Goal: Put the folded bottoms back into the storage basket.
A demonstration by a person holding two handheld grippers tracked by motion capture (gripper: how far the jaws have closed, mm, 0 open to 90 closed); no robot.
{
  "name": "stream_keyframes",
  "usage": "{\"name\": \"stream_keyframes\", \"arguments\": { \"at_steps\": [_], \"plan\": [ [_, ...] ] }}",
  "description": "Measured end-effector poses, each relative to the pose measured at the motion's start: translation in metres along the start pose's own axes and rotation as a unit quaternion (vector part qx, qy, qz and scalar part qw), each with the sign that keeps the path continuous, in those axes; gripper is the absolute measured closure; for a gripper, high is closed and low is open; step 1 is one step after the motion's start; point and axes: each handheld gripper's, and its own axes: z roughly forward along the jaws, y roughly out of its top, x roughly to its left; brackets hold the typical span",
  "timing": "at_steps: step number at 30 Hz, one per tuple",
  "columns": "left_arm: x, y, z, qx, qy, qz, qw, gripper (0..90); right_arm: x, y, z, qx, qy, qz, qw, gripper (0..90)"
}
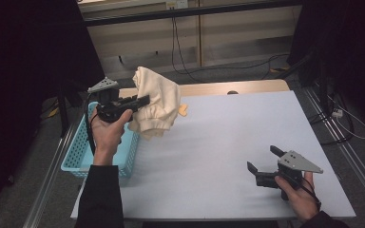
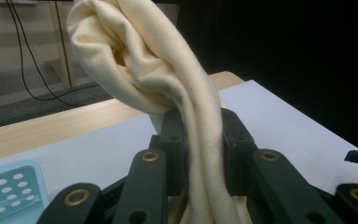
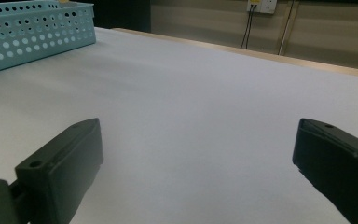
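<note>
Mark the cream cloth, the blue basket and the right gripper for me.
cream cloth [image 1: 156,102], high view, on the bunched middle hanging from the left gripper's jaws.
blue basket [image 1: 76,154], high view, on its perforated left wall.
right gripper [image 1: 264,159], high view, midway between its open fingertips.

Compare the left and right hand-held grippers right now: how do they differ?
The left hand-held gripper is shut on the cream cloth; the right hand-held gripper is open and holds nothing. The left is raised beside the blue basket; the right sits low over the table. Both have black jaws.
</note>
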Motion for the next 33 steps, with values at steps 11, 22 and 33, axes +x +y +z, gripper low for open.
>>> {"name": "stream_keyframes", "arguments": {
  "at_steps": [11,22,33],
  "plan": [
    [0.016,-0.002,-0.017,-0.015,0.019,-0.004,0.9997,74.5,0.0,-0.001,0.001,0.002,0.001,-0.003,1.0,1.3],
    [0.031,-0.006,-0.024,-0.017,0.046,-0.021,0.9986,74.5,0.001,0.0,0.001,0.001,0.002,-0.002,1.0,1.3],
    [0.043,-0.007,-0.042,-0.037,0.057,-0.036,0.9971,74.4,0.001,0.0,0.001,0.002,0.0,-0.003,1.0,1.2]
  ]
}}
